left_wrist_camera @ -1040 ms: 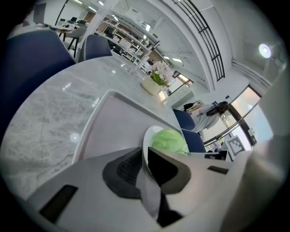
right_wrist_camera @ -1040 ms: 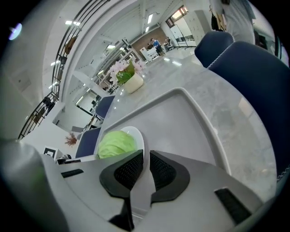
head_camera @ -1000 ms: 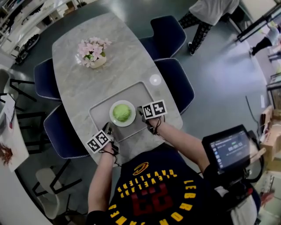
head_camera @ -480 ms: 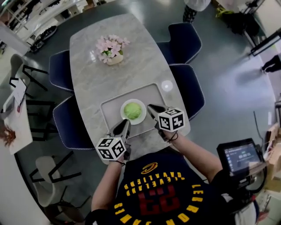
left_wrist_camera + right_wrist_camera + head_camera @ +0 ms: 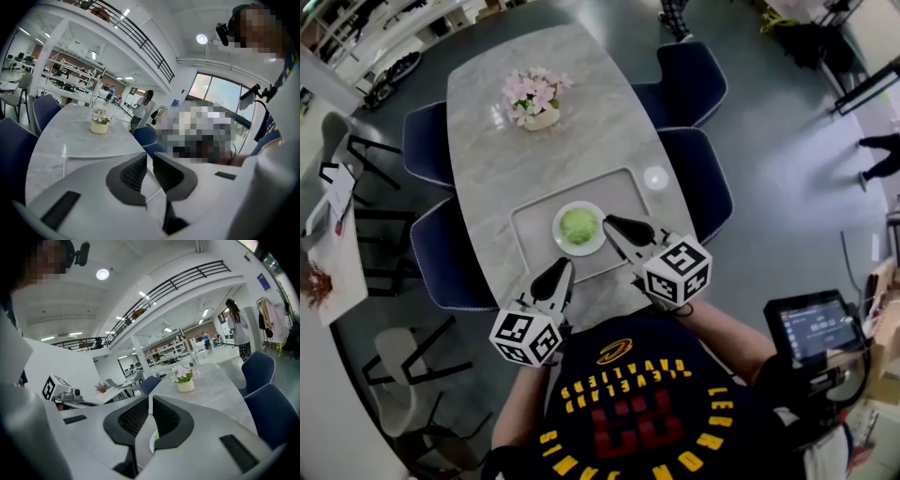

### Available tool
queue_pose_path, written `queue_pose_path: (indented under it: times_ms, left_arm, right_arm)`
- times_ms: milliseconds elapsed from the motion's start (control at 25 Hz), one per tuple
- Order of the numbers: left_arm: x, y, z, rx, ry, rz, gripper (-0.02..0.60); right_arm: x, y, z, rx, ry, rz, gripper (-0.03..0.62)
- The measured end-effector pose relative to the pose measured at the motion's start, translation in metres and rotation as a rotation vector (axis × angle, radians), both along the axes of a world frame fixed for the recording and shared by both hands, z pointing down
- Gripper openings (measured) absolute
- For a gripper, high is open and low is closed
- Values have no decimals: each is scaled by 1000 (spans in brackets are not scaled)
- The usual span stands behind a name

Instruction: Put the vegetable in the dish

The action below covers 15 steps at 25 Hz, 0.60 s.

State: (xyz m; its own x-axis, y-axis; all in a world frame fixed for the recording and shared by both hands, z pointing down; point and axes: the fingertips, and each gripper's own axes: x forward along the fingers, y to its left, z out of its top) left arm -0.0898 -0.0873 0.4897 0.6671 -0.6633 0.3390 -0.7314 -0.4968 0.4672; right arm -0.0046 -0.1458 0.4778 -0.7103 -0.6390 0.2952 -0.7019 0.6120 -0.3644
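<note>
Since a moment ago we have drawn both claws back from the tray (image 5: 530,220). Our left gripper (image 5: 563,266) and right gripper (image 5: 612,224) are pressed together, empty. The green vegetable (image 5: 578,226) rests in the white dish (image 5: 560,238); a careless forward swing could knock it.

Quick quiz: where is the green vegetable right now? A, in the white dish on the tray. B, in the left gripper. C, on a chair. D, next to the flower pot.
A: the green vegetable lies in the white dish on the tray.
</note>
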Motion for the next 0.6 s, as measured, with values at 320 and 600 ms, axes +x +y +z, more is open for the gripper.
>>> queue_pose_path:
  times_ms: [320,600]
  left_arm:
    - [-6,-1,-52,43,62,-83,40]
    - [15,3,-90,156,39,-7,40]
  right_arm:
    - [-17,36,-47,62,-112,-100,32]
    - [-30,51,-83,191,-125,-157,32]
